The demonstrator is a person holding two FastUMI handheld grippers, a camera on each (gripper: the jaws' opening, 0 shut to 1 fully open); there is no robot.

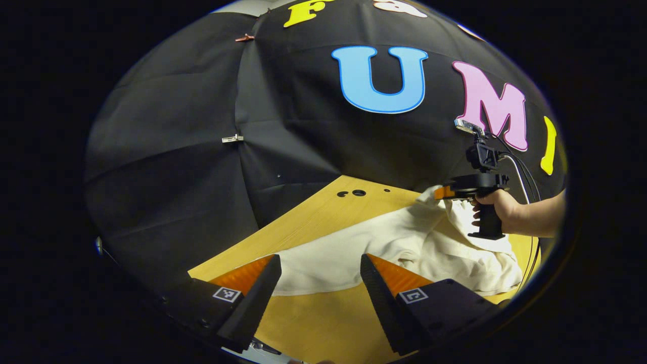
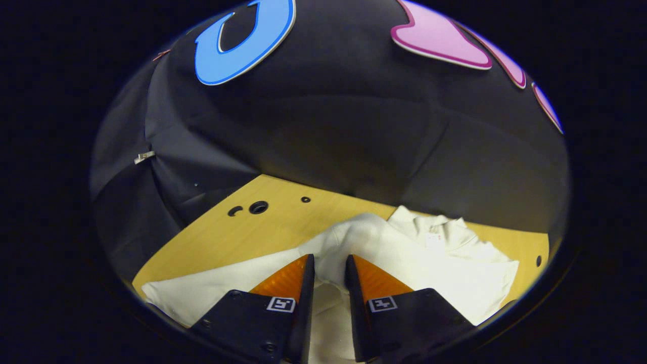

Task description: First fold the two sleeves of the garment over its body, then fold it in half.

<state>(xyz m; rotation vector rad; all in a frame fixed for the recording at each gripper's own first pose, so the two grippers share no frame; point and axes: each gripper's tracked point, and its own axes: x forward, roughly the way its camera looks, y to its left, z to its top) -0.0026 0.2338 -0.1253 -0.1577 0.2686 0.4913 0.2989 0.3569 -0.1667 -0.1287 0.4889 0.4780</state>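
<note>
A cream garment [image 1: 328, 258] lies rumpled on the wooden table [image 1: 313, 212]. In the left gripper view my left gripper [image 1: 319, 259] is open, its fingers hovering over the garment's near edge with nothing between them. Farther right, a hand [image 1: 500, 207] holds my right gripper [image 1: 445, 192], which lifts a peak of the cloth off the table. In the right gripper view that right gripper [image 2: 329, 258] is shut on a raised fold of the garment [image 2: 434, 258], with cloth pinched between both fingers. One long part of the garment stretches left along the table [image 2: 263, 232].
Small round holes [image 1: 354, 193] mark the table's far left part, also seen as holes [image 2: 258, 207] in the right gripper view. The black cloth wall [image 1: 202, 151] stands close behind the table. A cable [image 1: 520, 177] trails from the right gripper.
</note>
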